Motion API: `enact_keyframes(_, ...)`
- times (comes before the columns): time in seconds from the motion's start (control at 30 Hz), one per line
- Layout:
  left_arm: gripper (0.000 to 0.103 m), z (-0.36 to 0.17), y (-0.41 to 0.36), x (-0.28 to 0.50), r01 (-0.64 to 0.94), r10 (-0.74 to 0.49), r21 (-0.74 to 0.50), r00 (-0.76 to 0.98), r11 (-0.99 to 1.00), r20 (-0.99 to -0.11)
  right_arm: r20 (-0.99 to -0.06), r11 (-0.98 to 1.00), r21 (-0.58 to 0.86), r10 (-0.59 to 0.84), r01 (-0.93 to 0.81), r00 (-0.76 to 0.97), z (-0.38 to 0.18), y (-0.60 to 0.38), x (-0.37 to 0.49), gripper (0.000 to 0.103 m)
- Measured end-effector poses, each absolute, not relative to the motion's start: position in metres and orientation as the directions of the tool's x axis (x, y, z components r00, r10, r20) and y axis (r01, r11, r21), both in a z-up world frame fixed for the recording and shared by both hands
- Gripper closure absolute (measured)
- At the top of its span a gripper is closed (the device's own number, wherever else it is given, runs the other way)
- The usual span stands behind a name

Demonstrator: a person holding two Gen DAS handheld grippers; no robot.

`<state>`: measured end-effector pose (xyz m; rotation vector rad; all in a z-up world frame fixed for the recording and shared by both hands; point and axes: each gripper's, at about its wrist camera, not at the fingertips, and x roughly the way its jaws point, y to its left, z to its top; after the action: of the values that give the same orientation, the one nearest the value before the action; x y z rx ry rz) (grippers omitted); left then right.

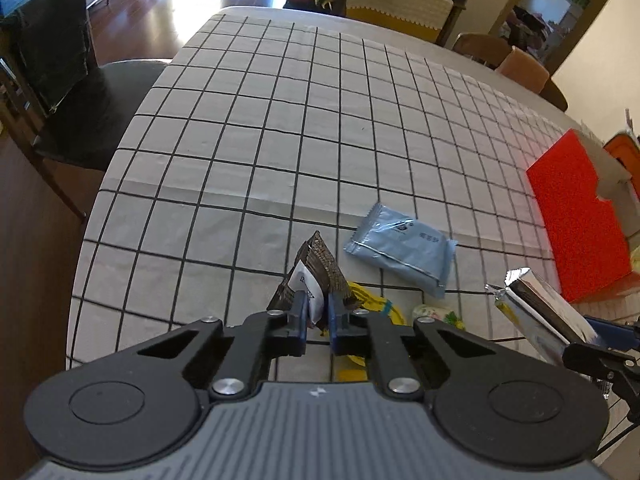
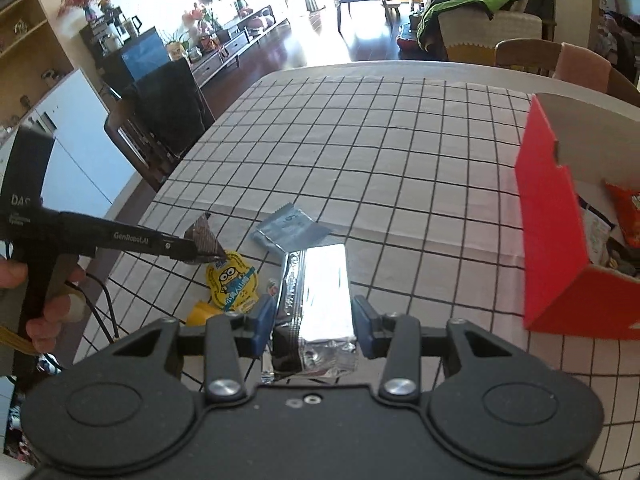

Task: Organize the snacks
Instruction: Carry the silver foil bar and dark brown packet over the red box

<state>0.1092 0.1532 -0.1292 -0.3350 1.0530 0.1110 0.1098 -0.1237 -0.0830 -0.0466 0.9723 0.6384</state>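
My left gripper [image 1: 317, 312] is shut on a small dark brown snack packet [image 1: 320, 268] that stands up between its blue pads, lifted off the cloth. In the right wrist view that same brown packet [image 2: 204, 240] hangs at the left gripper's tip [image 2: 208, 254]. My right gripper [image 2: 314, 322] is shut on a long silver foil snack bar [image 2: 320, 292], held above the table; the silver bar [image 1: 536, 300] also shows at the right of the left wrist view. A pale blue packet [image 1: 402, 250] lies flat on the checked tablecloth [image 1: 280, 140]. A yellow cartoon pouch [image 2: 232, 280] lies beside it.
An open red cardboard box [image 2: 560, 248] with snacks inside stands at the table's right side; the red box [image 1: 580, 216] also shows in the left wrist view. A dark chair [image 1: 68, 80] stands at the table's left edge. A hand [image 2: 48, 312] holds the left gripper's handle.
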Motion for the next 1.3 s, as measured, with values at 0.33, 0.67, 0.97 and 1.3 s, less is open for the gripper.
enact_keyframes(0.33, 0.100, -0.087, 0.111, 0.102, -0.184, -0.100, -0.236, 0.547, 0.954, -0.831, -0.744, 0.830, 0.259, 0.498, -0.495, 0.445, -0.058, -0.177, 0.114, 0.062)
enact_keyframes(0.67, 0.094, -0.097, 0.106, 0.112, -0.244, -0.067, -0.213, 0.497, 0.946, -0.865, -0.732, 0.827, 0.293, 0.517, -0.481, 0.444, -0.058, -0.202, 0.117, 0.061)
enact_keyframes(0.97, 0.035, -0.118, 0.105, 0.119, -0.297, 0.016, -0.143, 0.474, 0.944, -0.880, -0.730, 0.825, 0.306, 0.523, -0.475, 0.440, -0.060, -0.202, 0.115, 0.061)
enact_keyframes(1.3, 0.054, -0.155, 0.115, 0.123, -0.336, 0.024, -0.120, 0.396, 0.934, -0.918, -0.742, 0.837, 0.296, 0.505, -0.460, 0.441, -0.065, -0.197, 0.113, 0.061)
